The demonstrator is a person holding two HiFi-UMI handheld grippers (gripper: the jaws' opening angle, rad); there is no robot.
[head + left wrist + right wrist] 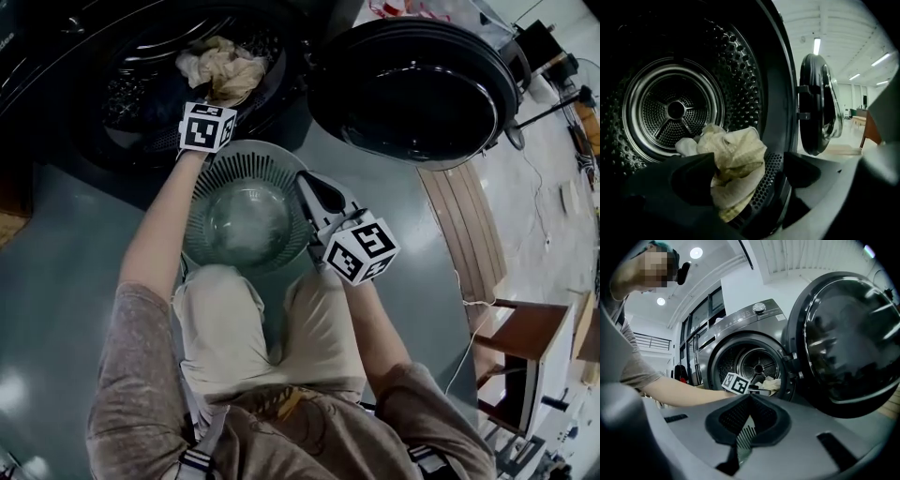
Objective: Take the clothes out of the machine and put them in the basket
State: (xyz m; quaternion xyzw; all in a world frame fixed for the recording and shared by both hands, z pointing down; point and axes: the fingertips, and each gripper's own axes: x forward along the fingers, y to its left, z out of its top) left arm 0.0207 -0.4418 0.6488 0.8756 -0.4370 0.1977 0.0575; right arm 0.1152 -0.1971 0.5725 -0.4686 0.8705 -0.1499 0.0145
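Basically at the start, nothing transferred yet.

- Basket (234,150) sits on the floor between the person's knees, centre of the head view. Inside I see only bare slats and a shiny bottom, no fabric.
- Machine (141,56) is at 12 o'clock from the basket. Its door (412,84) is swung fully out at 1–2 o'clock, clear of the opening.
- Clothes (225,66): one crumpled beige/white bundle lies at the front lip of the drum (670,108), around 6 o'clock of the opening in the left gripper view. A white piece shows behind it at about 9 o'clock of the bundle. The rest of the drum looks bare, though its near floor is hidden by the tool.
- Left tool (749,161) is reached into the opening with its jaws spread wide. The bundle sits between them; it lies against the left jaw, but the pads aren't pressing on it. So no grip so far.
- Right tool (750,399): jaws together on the basket rim at roughly 3 o'clock, slats visible in the pinch. I read that as steadying the basket.

Remaining, by my judgement: close on the bundle, lift it over the lip, drop it at 6 o'clock into the basket, then check the drum for leftovers.
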